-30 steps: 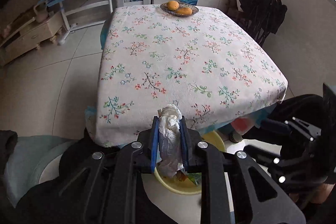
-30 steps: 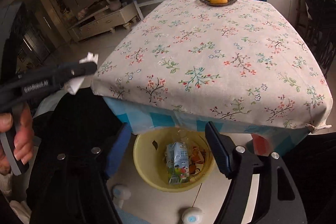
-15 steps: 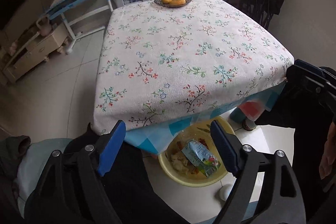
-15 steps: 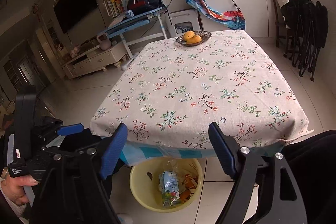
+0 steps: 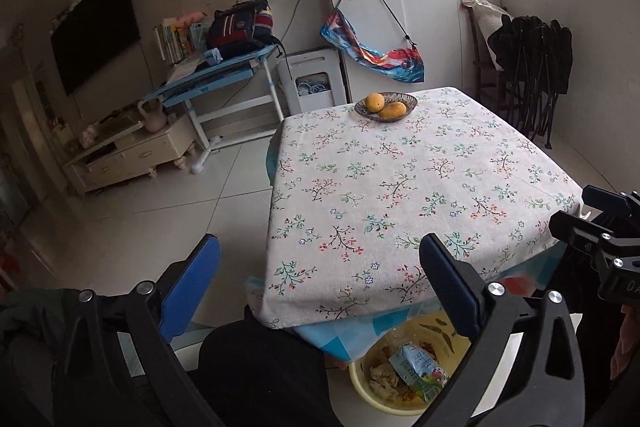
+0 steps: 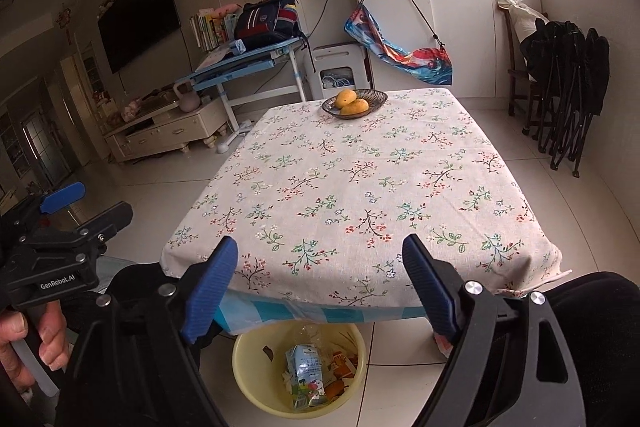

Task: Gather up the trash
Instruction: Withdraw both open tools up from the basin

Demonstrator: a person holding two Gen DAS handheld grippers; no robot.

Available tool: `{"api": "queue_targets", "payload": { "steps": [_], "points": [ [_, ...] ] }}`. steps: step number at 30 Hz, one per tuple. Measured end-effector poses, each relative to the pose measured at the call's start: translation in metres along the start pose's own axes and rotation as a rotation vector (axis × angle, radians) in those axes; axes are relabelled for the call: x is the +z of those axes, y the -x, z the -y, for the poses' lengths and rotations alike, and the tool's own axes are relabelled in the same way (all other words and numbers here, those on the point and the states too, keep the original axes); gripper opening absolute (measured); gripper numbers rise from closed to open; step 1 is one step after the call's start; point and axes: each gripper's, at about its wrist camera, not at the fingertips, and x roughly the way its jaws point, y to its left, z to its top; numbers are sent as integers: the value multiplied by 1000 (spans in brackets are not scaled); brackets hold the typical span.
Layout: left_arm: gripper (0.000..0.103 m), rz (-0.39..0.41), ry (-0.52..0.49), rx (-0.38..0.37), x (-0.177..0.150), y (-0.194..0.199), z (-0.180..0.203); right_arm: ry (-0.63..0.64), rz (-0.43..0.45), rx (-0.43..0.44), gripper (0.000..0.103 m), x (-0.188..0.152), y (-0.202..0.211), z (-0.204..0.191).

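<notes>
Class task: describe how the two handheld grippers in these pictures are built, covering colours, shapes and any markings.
Both the left gripper and the right gripper have black, angular, strut-like frames studded with silver round screw heads. Each carries two blue ribbed pads on its fingertips. Seen from the right wrist camera, the left gripper's body bears white lettering reading GenRobot.AI. Dark clothing shows below them.

Both wrist views face the table [image 5: 400, 187] from its near edge.

Black gripper frames with silver screws, ribbed blue fingers [image 6: 210, 289], seemingly dark trousers below.
</notes>
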Motion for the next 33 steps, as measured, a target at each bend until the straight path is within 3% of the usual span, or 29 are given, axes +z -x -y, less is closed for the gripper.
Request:
{"api": "queue_targets", "payload": {
  "steps": [5, 15, 19, 26, 33],
  "points": [
    [96, -16, 13, 105, 7, 8, -4, 8, 29, -18, 83, 5, 8, 0],
    [96, 40, 65, 23, 21, 33, -12, 15, 75, -22, 84, 13, 22, -5],
    [96, 42, 100, -42, 22, 38, -18, 14, 83, -23, 84, 16, 25, -5],
    [96, 61, 66, -27, 29, 47, -14, 33, 75, -40, 87, 23, 20, -3],
    [96, 28, 65, -28, 36, 34, -15, 48, 21, -85, 93, 50, -27, 19]
  ]
}}
